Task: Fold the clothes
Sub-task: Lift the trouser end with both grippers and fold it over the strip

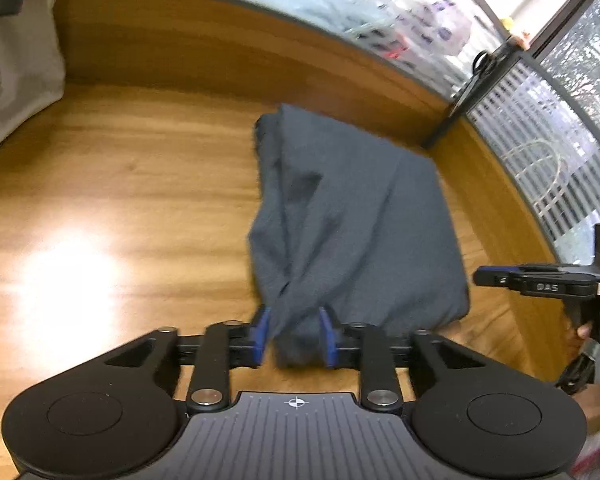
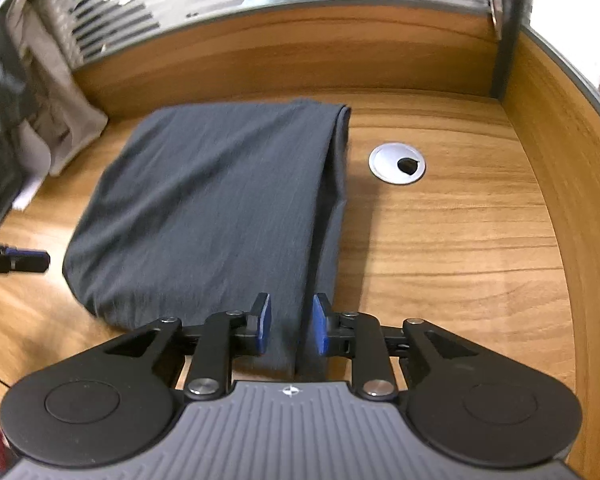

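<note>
A dark grey garment [image 1: 355,216] lies folded into a rough rectangle on the wooden desk [image 1: 120,208]. My left gripper [image 1: 294,332] is at the garment's near left corner. Its blue fingers are shut on a bunch of cloth that twists and pulls taut toward them. In the right wrist view the same garment [image 2: 204,204] shows a smooth top and a folded edge along its right side. My right gripper [image 2: 291,322] is shut on the near end of that folded edge. Each gripper shows in the other's view: the right gripper [image 1: 495,278] and the left gripper [image 2: 28,260].
A silver cable grommet [image 2: 397,163] sits in the desk right of the garment. Wooden partition walls [image 2: 559,160] topped with glass close off the back and right. Pale and dark clothes [image 2: 40,92] are piled at the left. A person's hand [image 1: 587,330] holds the right gripper.
</note>
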{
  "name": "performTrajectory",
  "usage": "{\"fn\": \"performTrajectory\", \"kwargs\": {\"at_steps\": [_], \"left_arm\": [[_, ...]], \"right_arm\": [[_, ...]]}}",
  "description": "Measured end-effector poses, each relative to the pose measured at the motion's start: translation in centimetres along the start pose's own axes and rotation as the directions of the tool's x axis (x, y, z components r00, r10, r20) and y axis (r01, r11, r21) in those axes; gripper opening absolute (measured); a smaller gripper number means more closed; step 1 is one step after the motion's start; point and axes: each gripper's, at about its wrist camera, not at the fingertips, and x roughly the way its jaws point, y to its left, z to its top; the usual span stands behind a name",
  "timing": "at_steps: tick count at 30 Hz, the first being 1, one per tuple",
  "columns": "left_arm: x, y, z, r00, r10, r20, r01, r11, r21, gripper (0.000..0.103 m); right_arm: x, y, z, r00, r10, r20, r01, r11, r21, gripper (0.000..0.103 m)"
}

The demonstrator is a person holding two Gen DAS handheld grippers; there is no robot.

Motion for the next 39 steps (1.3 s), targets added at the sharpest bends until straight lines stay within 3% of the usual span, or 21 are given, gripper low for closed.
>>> {"fn": "performTrajectory", "kwargs": {"at_steps": [5, 12, 13, 15, 23, 27, 31, 35, 37, 39], "left_arm": [[2.5, -1.2, 2.4, 0.999, 0.007, 0.038, -0.007, 1.000, -0.003, 0.040], [6.3, -1.8, 5.5, 0.993, 0.097, 0.072, -0.096, 0.995, -0.011, 0.040], [6.7, -1.8, 5.9, 0.992, 0.105, 0.073, -0.104, 0.994, -0.014, 0.031], [7.3, -1.7, 6.4, 0.991, 0.108, 0.080, -0.107, 0.994, -0.012, 0.004], [7.1, 0.2, 6.8, 0.991, 0.099, 0.088, -0.087, 0.987, -0.136, 0.005], [5.5, 0.8, 7.7, 0.986, 0.089, 0.142, -0.063, 0.981, -0.183, 0.008], [5.5, 1.2, 9.8, 0.984, 0.072, 0.164, -0.041, 0.982, -0.182, 0.031], [7.5, 1.5, 11.9, 0.987, 0.051, 0.152, -0.019, 0.978, -0.206, 0.044], [8.5, 1.3, 12.6, 0.986, 0.047, 0.157, -0.014, 0.978, -0.206, 0.057], [9.8, 1.0, 13.1, 0.989, 0.047, 0.141, -0.017, 0.978, -0.206, 0.058]], "right_arm": [[1.6, -0.6, 2.4, 1.000, 0.012, 0.011, -0.012, 0.999, 0.036, 0.026], [4.7, -1.1, 6.2, 1.000, -0.005, 0.023, 0.004, 1.000, 0.030, 0.026], [5.1, -1.1, 6.6, 1.000, -0.004, 0.024, 0.004, 1.000, 0.030, 0.024], [5.6, -1.2, 7.3, 1.000, -0.006, 0.027, 0.005, 0.999, 0.032, 0.001], [5.9, -2.8, 7.7, 1.000, -0.010, 0.027, 0.007, 0.992, 0.125, 0.002], [4.4, -3.7, 8.0, 0.997, -0.032, 0.068, 0.022, 0.990, 0.138, 0.006], [4.2, -4.6, 9.6, 0.996, -0.009, 0.084, -0.003, 0.990, 0.144, 0.019], [5.5, -4.9, 11.2, 0.997, 0.027, 0.071, -0.037, 0.987, 0.154, 0.039], [6.6, -5.0, 11.9, 0.998, 0.035, 0.056, -0.044, 0.986, 0.164, 0.040], [7.7, -5.3, 12.3, 0.999, 0.035, 0.039, -0.042, 0.983, 0.176, 0.040]]}}
